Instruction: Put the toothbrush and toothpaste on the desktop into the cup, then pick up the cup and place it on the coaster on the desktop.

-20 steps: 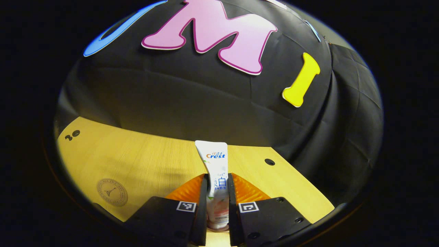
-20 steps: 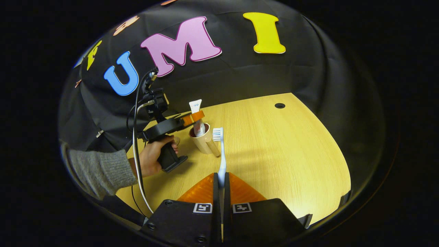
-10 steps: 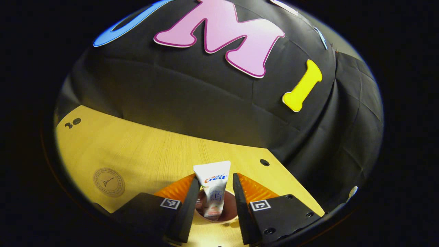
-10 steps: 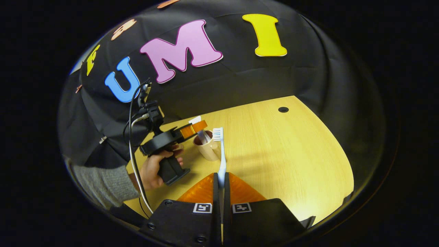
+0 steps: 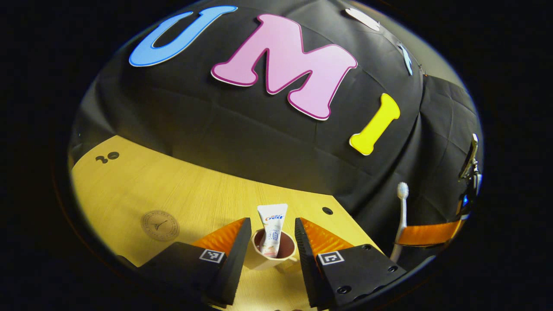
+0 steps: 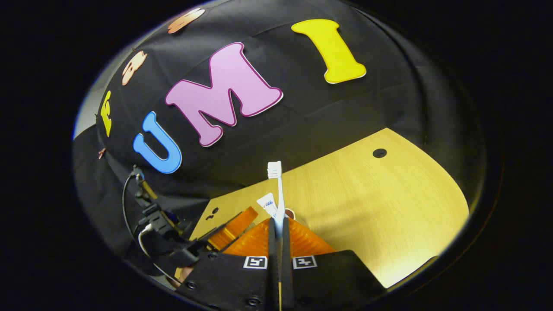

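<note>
A white toothpaste tube stands upright inside the beige cup on the wooden desktop. My left gripper is open, with one finger on each side of the cup and apart from the tube. A round coaster lies to the cup's left. My right gripper is shut on the handle of a white toothbrush, bristles up. The tube's top and a bit of cup rim show just behind the brush. The left gripper view has that toothbrush at the right.
The black cloth wall closes the desk's far side. Small round holes mark the wooden top. The left gripper's body with its cable sits close at the lower left of the right gripper view. The desktop stretches to the right.
My left gripper opened wider and drew back from the toothpaste, which now stands in the cup. My right gripper carried the toothbrush closer, to just beside the cup.
</note>
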